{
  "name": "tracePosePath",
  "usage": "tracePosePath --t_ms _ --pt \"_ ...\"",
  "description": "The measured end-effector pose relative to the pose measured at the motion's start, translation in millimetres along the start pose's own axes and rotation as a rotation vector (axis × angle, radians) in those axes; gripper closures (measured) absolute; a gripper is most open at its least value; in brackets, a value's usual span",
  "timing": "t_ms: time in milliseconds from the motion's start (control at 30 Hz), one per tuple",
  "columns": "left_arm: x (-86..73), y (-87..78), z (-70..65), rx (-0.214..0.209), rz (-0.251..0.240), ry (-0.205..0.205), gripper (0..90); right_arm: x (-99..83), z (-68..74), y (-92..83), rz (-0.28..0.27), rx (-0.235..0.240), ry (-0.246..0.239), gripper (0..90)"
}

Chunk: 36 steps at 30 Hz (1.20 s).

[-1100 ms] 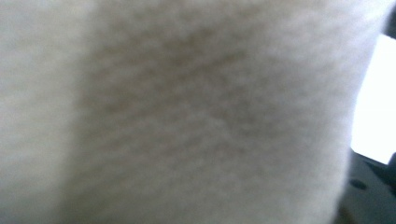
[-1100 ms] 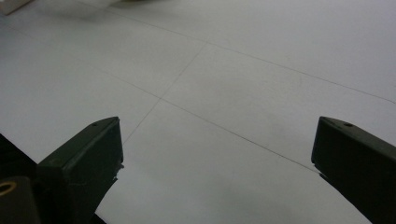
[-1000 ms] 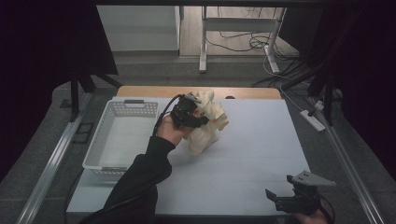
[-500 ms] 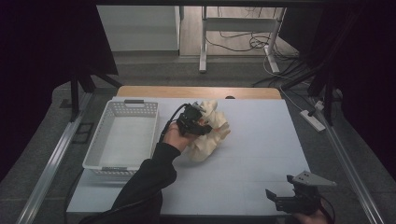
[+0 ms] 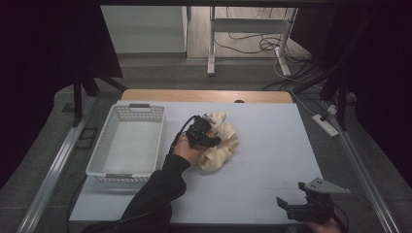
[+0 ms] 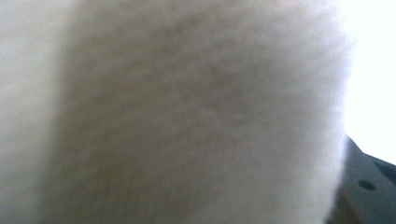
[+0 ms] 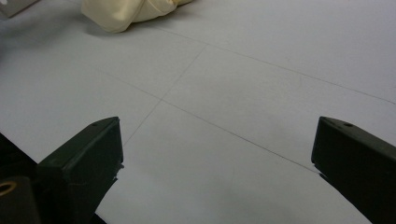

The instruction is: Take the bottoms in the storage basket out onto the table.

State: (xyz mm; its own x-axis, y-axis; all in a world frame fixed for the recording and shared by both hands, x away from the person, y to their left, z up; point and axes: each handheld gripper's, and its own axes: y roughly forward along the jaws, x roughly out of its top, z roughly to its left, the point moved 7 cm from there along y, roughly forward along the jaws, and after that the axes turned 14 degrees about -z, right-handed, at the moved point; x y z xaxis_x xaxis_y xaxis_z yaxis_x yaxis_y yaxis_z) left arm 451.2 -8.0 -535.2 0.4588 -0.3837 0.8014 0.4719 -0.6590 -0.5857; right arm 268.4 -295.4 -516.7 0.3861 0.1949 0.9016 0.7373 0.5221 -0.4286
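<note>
Our left gripper (image 5: pixel 210 137) sits on the cream cloth (image 5: pixel 221 145) at mid-table; its jaws have just been opening a little, and cloth is pressed close before its camera, but we cannot tell if it is gripped. The basket (image 5: pixel 127 141) lies just to its left. Our right gripper (image 7: pixel 215 154) hangs open, well apart.
</note>
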Motion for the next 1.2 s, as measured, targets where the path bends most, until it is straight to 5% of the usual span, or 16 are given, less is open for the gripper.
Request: tracePosePath --t_ms 667,1200 --pt "-18.0 16.0 1.2 -0.003 0.028 -0.027 45.9 -0.2 0.3 0.3 0.002 0.001 -0.004 2.5" --pt "-18.6 17.9 7.2 0.018 0.043 -0.069 22.1 -0.2 0.2 0.3 0.002 0.001 -0.003 2.5"
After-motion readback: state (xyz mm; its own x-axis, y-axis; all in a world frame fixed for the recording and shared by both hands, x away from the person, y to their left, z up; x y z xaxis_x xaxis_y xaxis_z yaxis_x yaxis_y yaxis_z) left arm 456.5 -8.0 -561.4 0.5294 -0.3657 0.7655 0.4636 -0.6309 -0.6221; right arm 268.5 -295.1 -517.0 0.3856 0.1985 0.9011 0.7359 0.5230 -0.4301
